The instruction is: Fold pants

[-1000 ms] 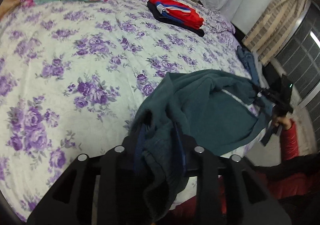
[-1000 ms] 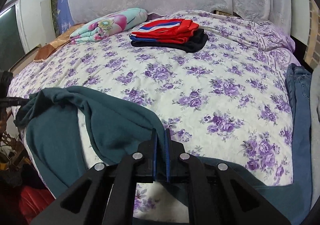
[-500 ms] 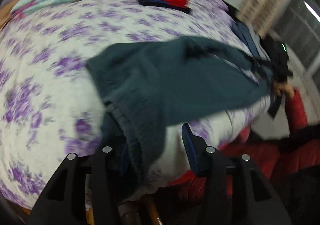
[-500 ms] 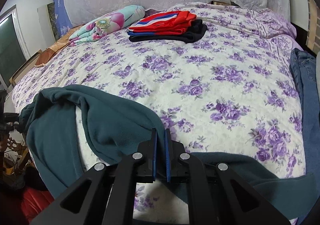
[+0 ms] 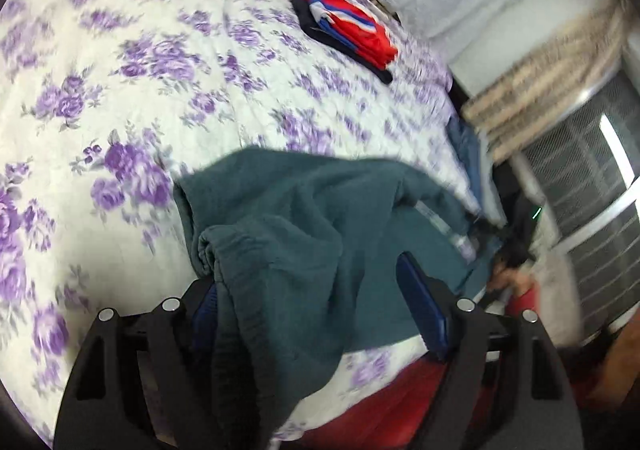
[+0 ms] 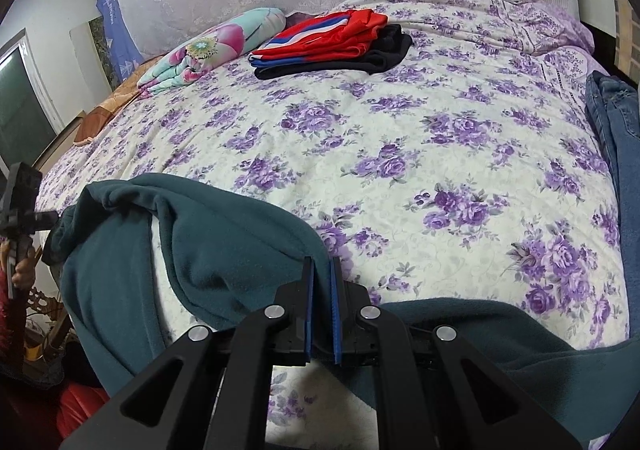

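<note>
**Getting the pants flat on the bed**

The left gripper (image 5: 316, 298) is at the near edge of the bed (image 5: 120, 98). Its jaws are wide apart. The thick end of the green pants (image 5: 304, 218) hangs down between them, bunched up, and it leans on the left jaw. The right jaw is clear of the cloth, so the jaws are not squeezing the pants.

The pants lie across the near edge of the bed, from one gripper to the other. Some cloth droops over the side. They are not flat, and no fold shows yet.

The right gripper (image 6: 321, 306) is at the other end. Its jaws are close together and pinch an edge of the green cloth.

Farther back on the bed sits a red and blue folded pile (image 6: 332, 40) with a flowery blanket (image 6: 208, 46) beside it. Blue jeans (image 6: 612, 138) lie along the right side.

This looks like the laying-out step. Next, the left jaws likely need to close on the bunched end. Then both grippers can pull the pants straight and lay them smooth on the bed, away from the edge, ready for the first fold.
</note>
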The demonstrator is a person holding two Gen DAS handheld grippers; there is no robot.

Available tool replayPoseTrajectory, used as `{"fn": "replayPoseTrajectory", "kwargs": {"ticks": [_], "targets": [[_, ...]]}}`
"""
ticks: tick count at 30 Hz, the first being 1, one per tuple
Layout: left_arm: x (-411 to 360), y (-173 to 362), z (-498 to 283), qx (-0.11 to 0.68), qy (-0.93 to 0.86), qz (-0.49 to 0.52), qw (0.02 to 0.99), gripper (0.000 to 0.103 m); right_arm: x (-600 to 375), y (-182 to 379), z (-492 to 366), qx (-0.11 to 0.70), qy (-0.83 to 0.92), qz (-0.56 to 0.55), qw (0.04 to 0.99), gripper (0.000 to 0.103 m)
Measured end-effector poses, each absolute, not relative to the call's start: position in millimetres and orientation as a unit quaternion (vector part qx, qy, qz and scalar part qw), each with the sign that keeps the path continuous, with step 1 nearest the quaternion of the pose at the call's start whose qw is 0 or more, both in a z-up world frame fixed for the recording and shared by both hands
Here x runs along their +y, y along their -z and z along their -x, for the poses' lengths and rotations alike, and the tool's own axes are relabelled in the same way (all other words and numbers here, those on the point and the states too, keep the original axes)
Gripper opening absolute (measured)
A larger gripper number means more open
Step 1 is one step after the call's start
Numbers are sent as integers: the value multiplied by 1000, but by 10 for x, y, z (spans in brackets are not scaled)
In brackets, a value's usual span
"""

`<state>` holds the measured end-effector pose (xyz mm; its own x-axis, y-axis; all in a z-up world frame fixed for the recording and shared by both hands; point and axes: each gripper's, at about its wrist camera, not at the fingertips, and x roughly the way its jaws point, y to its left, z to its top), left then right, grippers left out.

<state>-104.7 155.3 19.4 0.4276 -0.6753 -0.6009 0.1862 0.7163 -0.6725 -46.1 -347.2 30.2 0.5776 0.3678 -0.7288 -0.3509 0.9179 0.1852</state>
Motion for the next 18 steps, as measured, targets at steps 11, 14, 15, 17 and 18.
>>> {"fn": "replayPoseTrajectory", "kwargs": {"ticks": [11, 14, 15, 17, 18], "targets": [[1663, -351, 867, 472, 159, 188, 847, 80, -3495, -229, 395, 418, -205, -23, 885, 8], [1503, -237, 711, 482, 141, 130, 855, 72, -3496, -236, 447, 417, -203, -23, 886, 8], [1444, -252, 708, 476, 137, 108, 862, 60, -3497, -232, 459, 417, -202, -21, 886, 8], [1334, -294, 749, 476, 137, 70, 866, 17, -3508, -228, 461, 417, -201, -22, 886, 8], [1313, -314, 788, 474, 149, 71, 865, 16, -3513, -235, 458, 415, -200, -23, 887, 8]]}}
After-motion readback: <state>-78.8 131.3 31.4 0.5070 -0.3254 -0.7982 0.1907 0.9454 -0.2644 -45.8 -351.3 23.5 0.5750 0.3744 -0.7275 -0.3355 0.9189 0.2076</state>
